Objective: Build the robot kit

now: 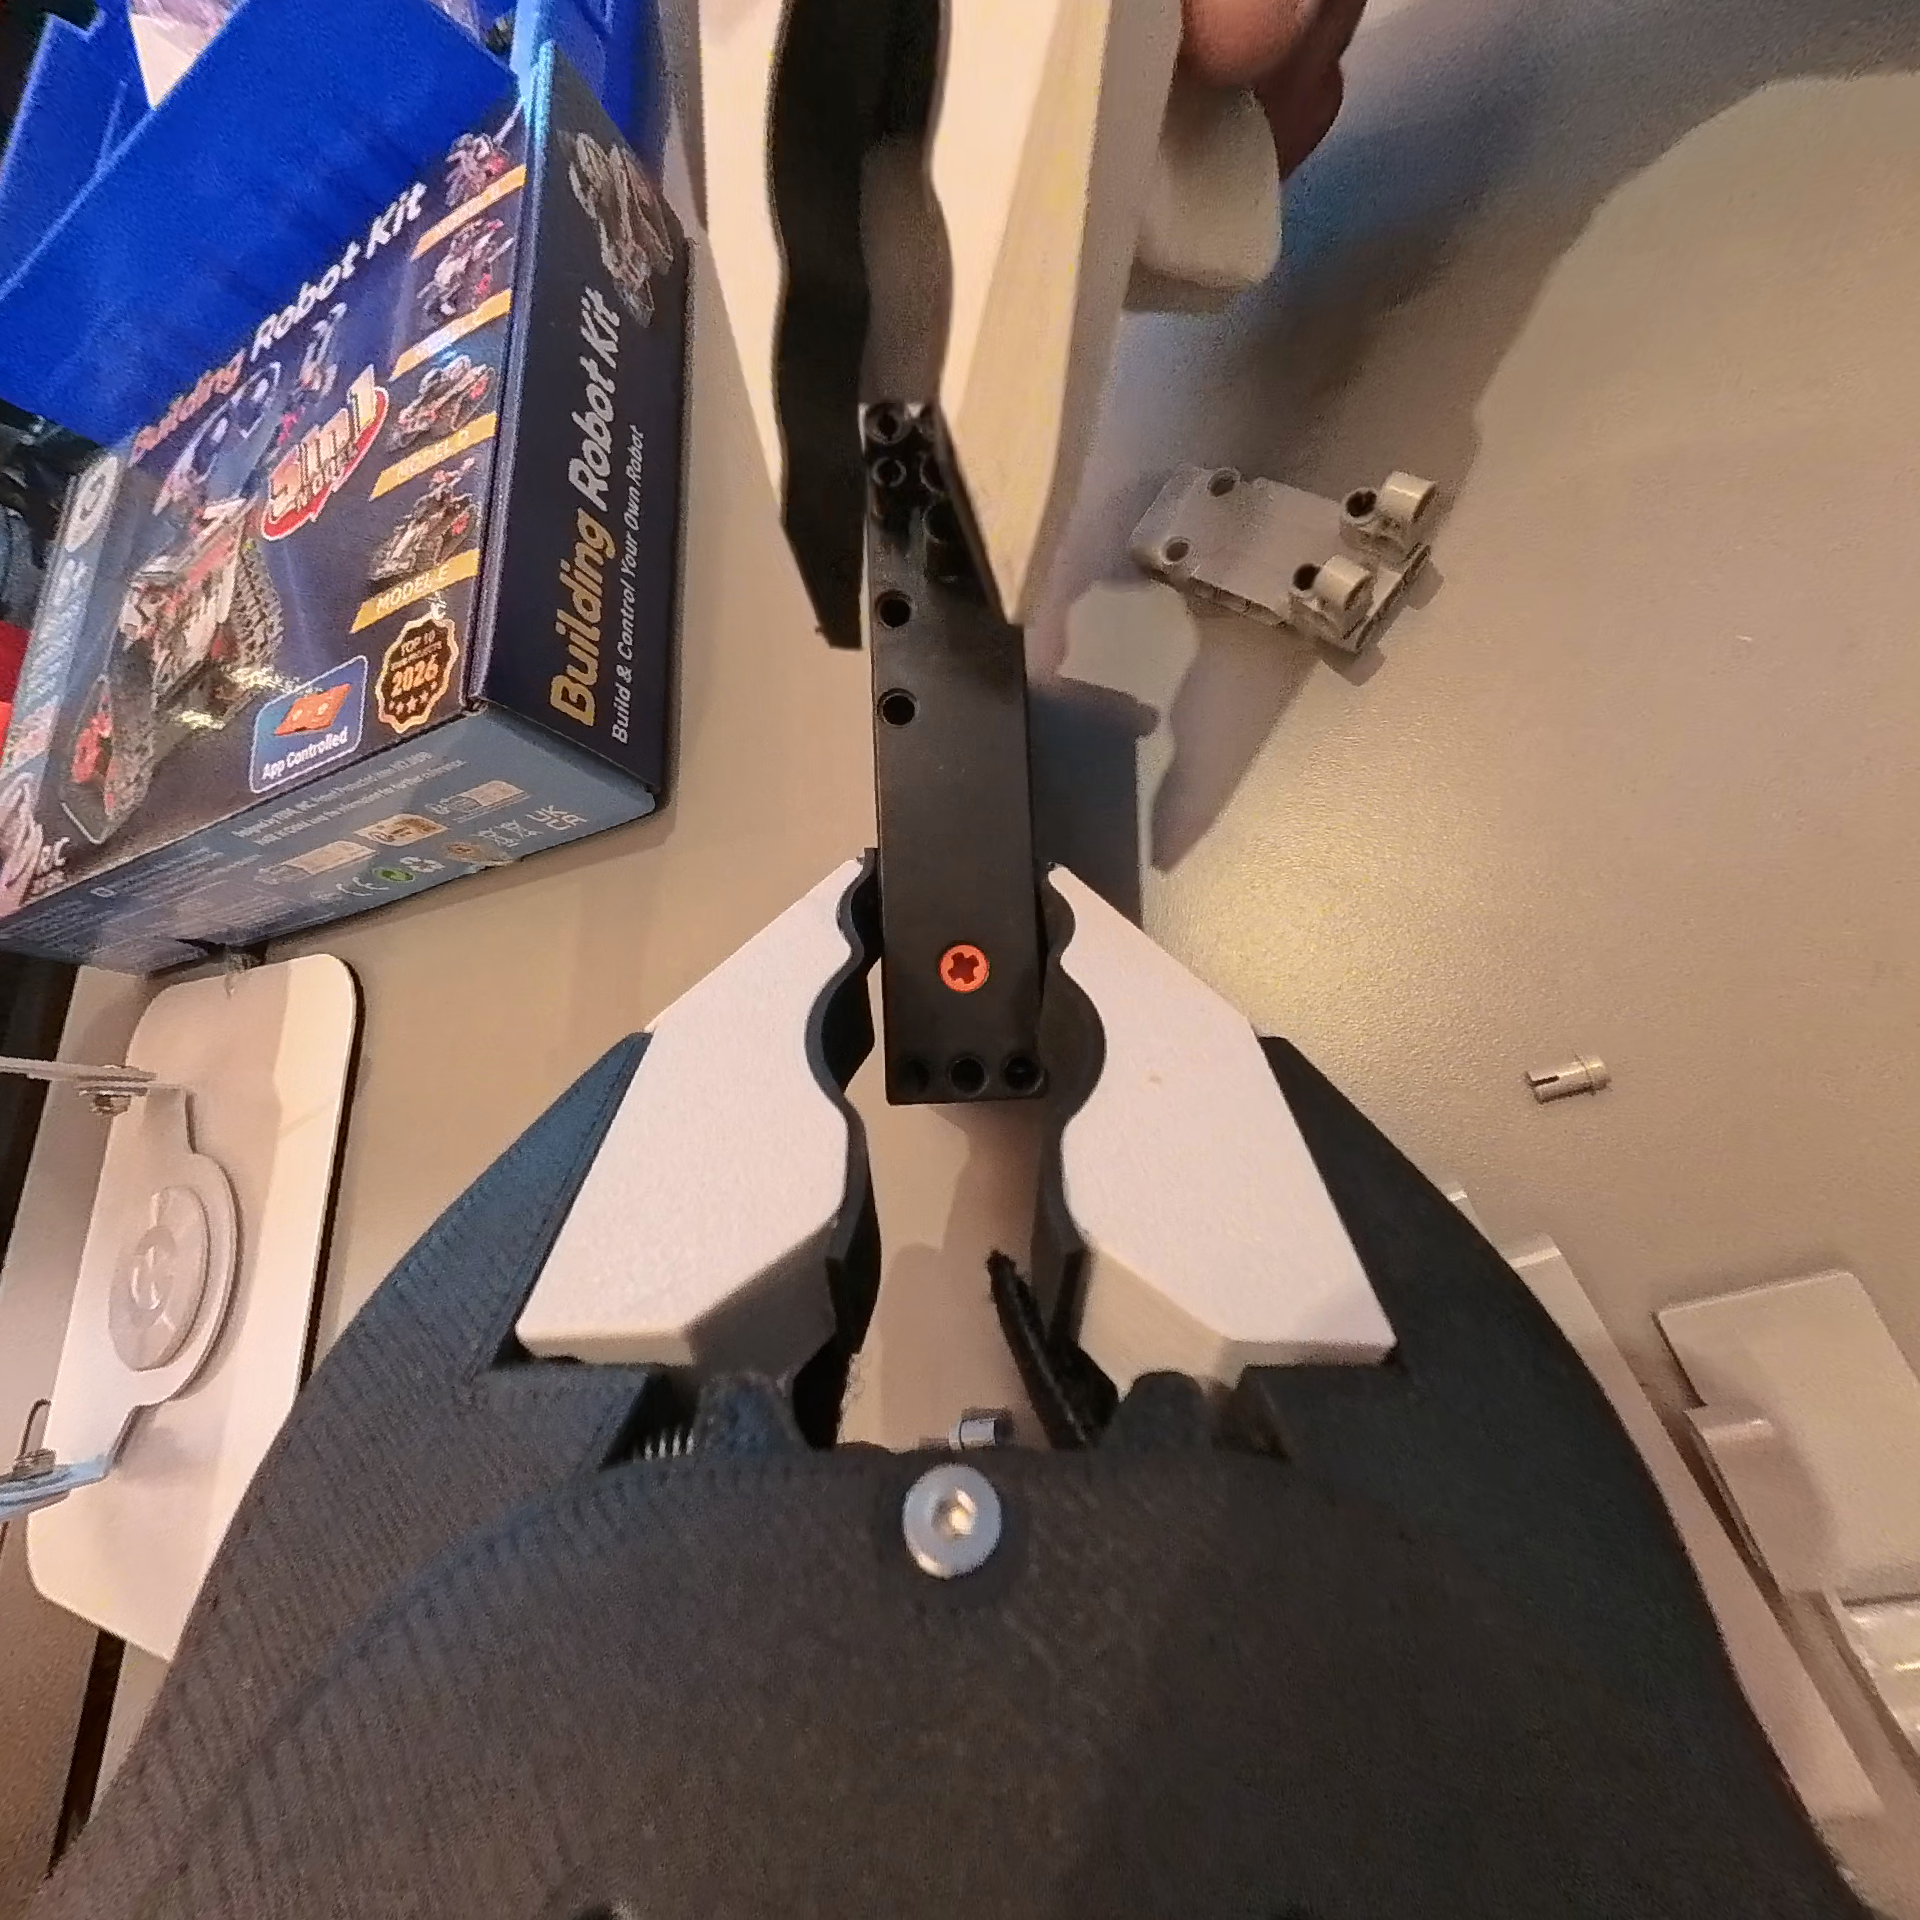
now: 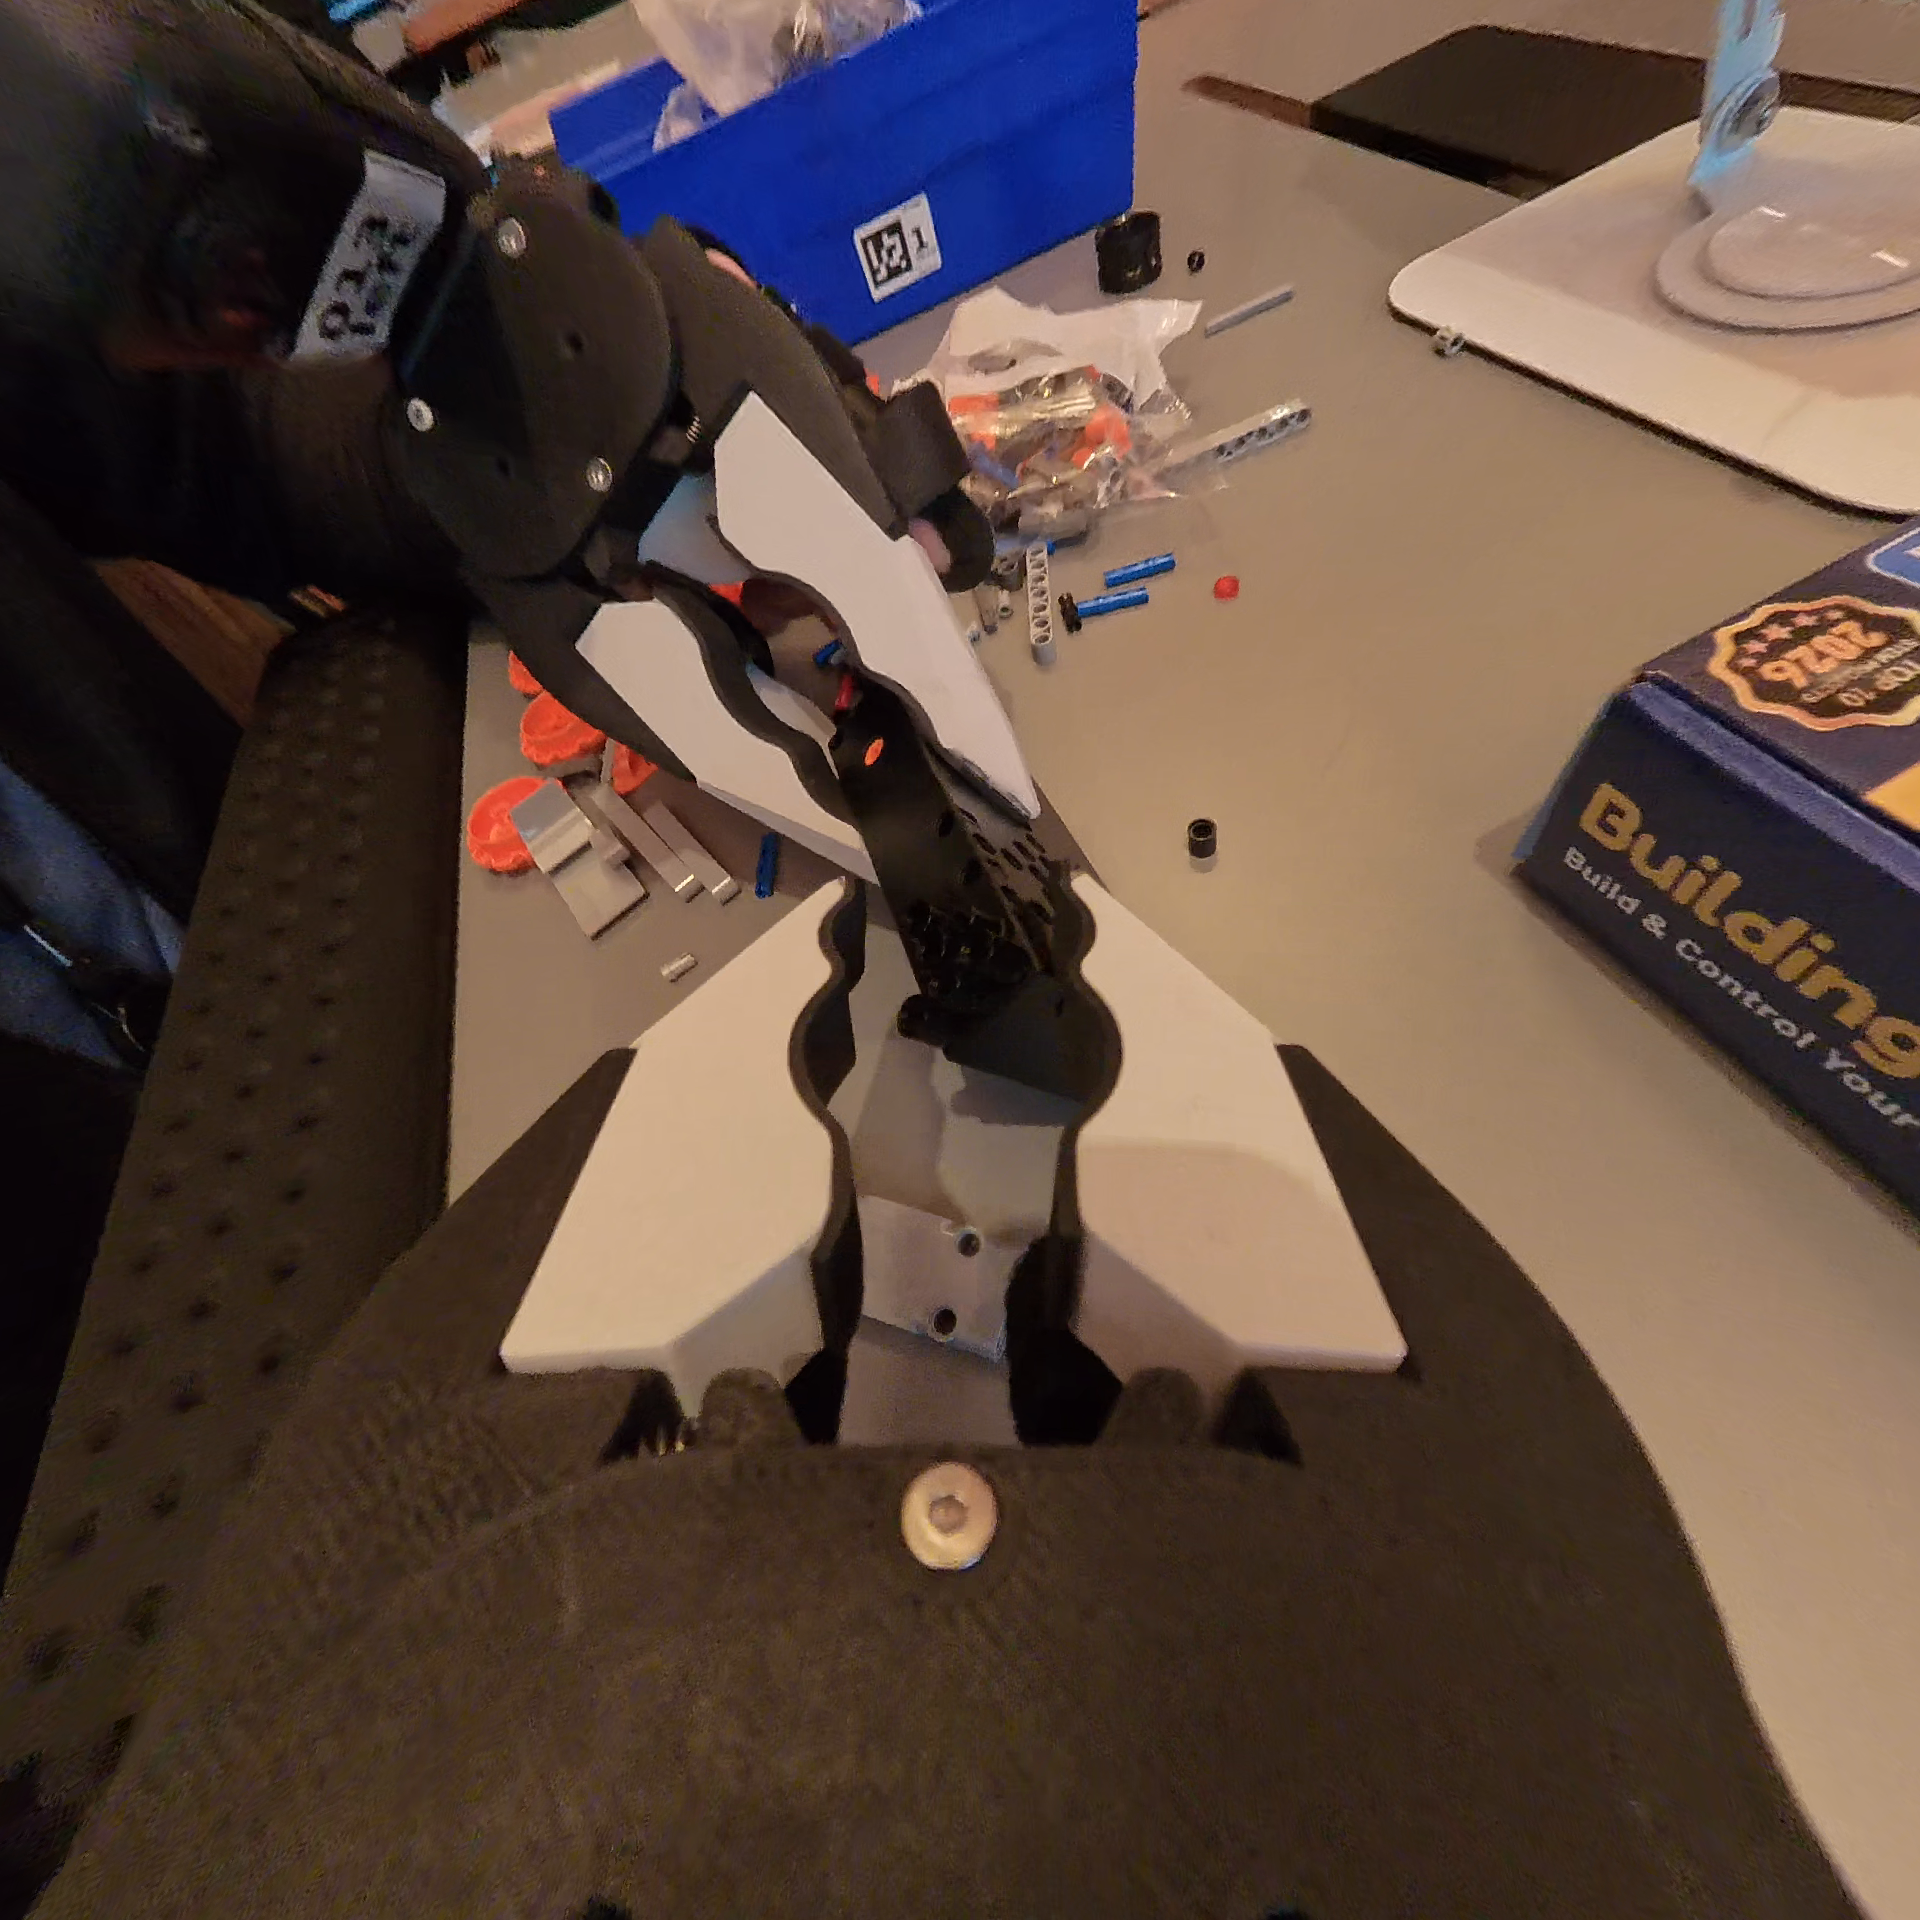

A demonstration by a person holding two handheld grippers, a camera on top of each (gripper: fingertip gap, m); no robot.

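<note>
My left gripper [image 1: 956,883] is shut on a black perforated block [image 1: 956,779] with an orange cross-shaped hole, and holds it above the grey table [image 1: 1558,831]. The block's far end sits between the fingers of my right gripper [image 1: 925,623], which reaches in from the top. In the right wrist view the block [image 2: 966,935] slants down from the left gripper [image 2: 951,842] into my right gripper [image 2: 961,894]. The right jaws stand slightly apart around the block's pinned end. It lies against the right pad, with a small gap at the left pad.
A dark blue kit box [image 1: 312,520] lies at left, and shows at right in the right wrist view [image 2: 1766,831]. A grey connector part [image 1: 1288,551] and small pin [image 1: 1569,1075] lie nearby. A blue bin [image 2: 883,135], a parts bag [image 2: 1060,416], orange wheels [image 2: 551,727] and a white board [image 2: 1662,343] surround them. The tips of one gripper are about 4 cm away from the tips of the other.
</note>
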